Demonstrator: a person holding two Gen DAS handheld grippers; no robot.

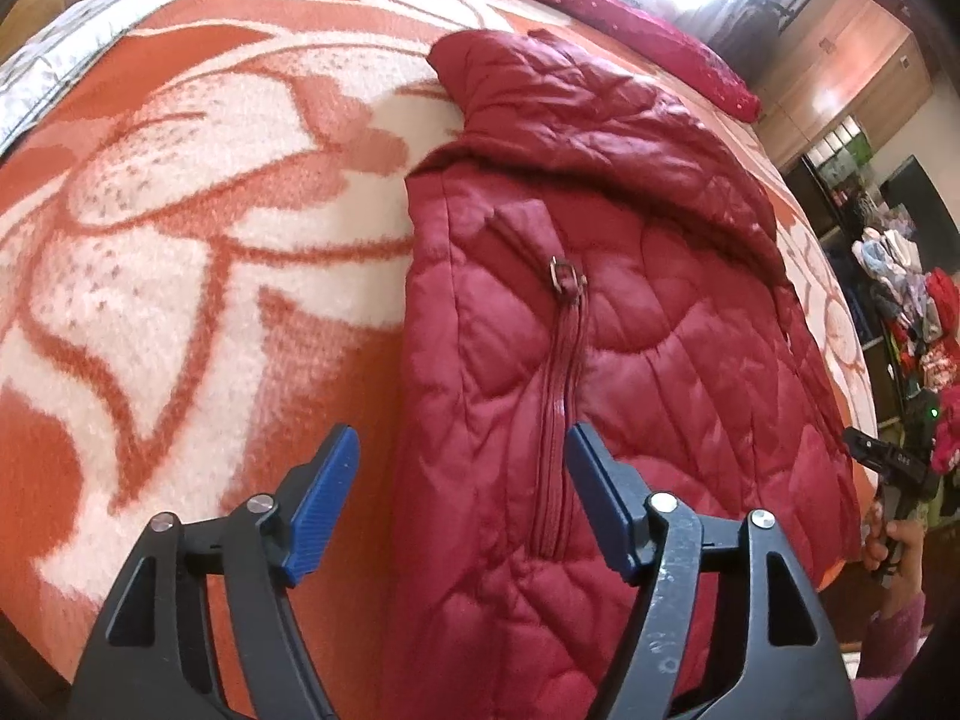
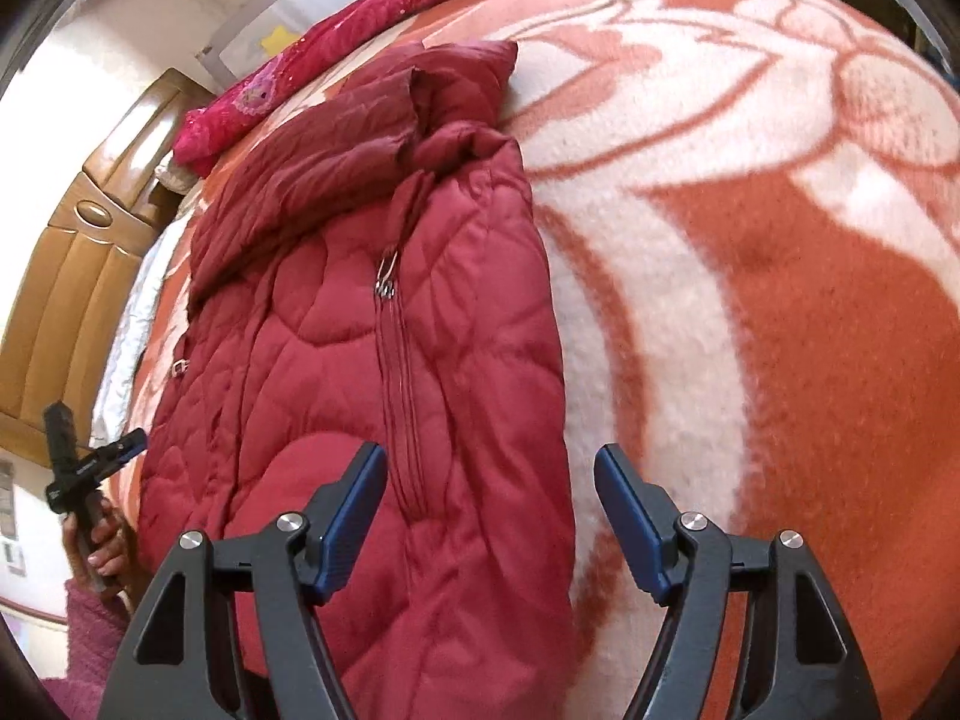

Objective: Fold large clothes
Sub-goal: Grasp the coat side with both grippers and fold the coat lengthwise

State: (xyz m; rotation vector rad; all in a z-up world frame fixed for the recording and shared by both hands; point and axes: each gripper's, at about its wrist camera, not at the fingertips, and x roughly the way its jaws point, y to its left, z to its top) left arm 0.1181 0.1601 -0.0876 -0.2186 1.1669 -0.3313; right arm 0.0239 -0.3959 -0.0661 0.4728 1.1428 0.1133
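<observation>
A dark red quilted jacket (image 1: 600,312) lies folded lengthwise into a long narrow shape on the bed, zipper up, its collar end far from me. It also shows in the right wrist view (image 2: 372,324). My left gripper (image 1: 462,480) is open and empty, hovering over the jacket's near left edge. My right gripper (image 2: 489,498) is open and empty, hovering over the jacket's near right edge. The right gripper also shows at the far right of the left wrist view (image 1: 888,462), and the left gripper at the far left of the right wrist view (image 2: 90,462).
An orange and cream flowered blanket (image 1: 198,252) covers the bed. A red sequinned cover (image 1: 630,6) lies along the far edge. A wooden headboard (image 2: 66,300) stands left in the right wrist view. Shelves with piled clothes (image 1: 900,300) stand beyond the bed.
</observation>
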